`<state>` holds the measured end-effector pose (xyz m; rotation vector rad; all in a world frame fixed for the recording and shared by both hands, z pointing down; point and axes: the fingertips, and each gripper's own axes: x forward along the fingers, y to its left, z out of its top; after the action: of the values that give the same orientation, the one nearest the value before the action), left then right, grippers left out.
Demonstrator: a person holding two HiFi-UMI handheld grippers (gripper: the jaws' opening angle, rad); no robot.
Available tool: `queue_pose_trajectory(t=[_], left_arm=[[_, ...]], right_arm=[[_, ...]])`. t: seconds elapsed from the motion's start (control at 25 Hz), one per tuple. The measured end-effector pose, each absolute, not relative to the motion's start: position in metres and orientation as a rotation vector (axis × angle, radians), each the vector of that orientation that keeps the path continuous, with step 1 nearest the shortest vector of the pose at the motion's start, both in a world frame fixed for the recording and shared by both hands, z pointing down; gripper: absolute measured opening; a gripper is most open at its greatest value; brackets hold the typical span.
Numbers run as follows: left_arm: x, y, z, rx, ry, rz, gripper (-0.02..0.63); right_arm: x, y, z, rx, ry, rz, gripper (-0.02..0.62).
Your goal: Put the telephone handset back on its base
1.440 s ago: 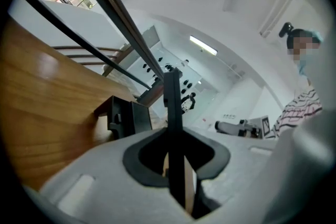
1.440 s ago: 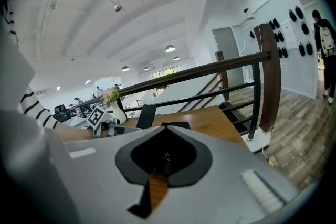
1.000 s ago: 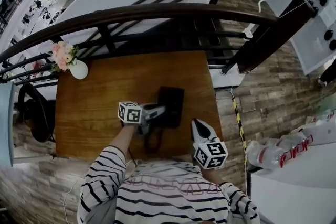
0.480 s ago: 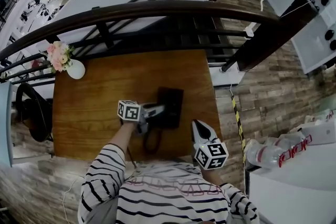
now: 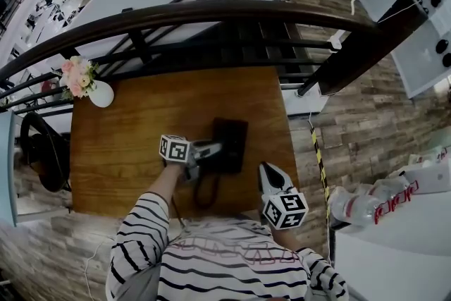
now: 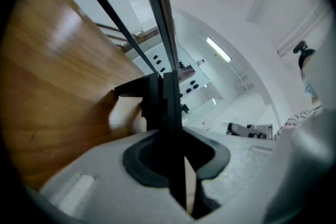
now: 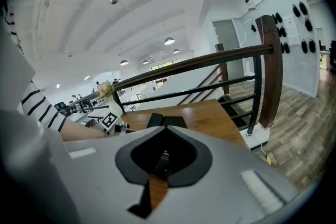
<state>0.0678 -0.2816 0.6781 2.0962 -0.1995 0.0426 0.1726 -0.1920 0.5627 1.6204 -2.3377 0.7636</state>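
Note:
The black telephone base [image 5: 232, 136] lies on the wooden table [image 5: 141, 123], right of its middle; it also shows in the right gripper view as the base [image 7: 167, 121]. My left gripper [image 5: 214, 149] reaches in from the left to the base's left edge, shut on the black handset [image 6: 169, 113], which runs edge-on between the jaws. The dark cord [image 5: 204, 192] loops toward the table's near edge. My right gripper [image 5: 268, 173] hovers at the table's near right corner, fingers together, holding nothing.
A white vase of pink flowers [image 5: 91, 87] stands at the far left corner. A dark curved railing [image 5: 211, 14] runs behind the table. A black chair [image 5: 42, 151] sits to the left. Plastic bottles [image 5: 366, 204] lie on a white counter at right.
My left gripper has eased slightly downward with the handset beside the base. The right gripper has stayed where it was.

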Motion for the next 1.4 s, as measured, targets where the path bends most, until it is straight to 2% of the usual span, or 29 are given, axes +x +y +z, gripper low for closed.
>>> queue_pose_trajectory(t=[0.64,1.4], left_arm=[[0.064,-0.283,0.679,2.068,-0.160,0.037,0.077],[0.060,-0.281,0.682,2.170,-0.310,0.192,0.092]], right_arm=[[0.163,-0.193,0.566,1.571,-2.356,0.770,0.000],[0.155,-0.194,0.567,1.547,-2.376,0.785,0.000]])
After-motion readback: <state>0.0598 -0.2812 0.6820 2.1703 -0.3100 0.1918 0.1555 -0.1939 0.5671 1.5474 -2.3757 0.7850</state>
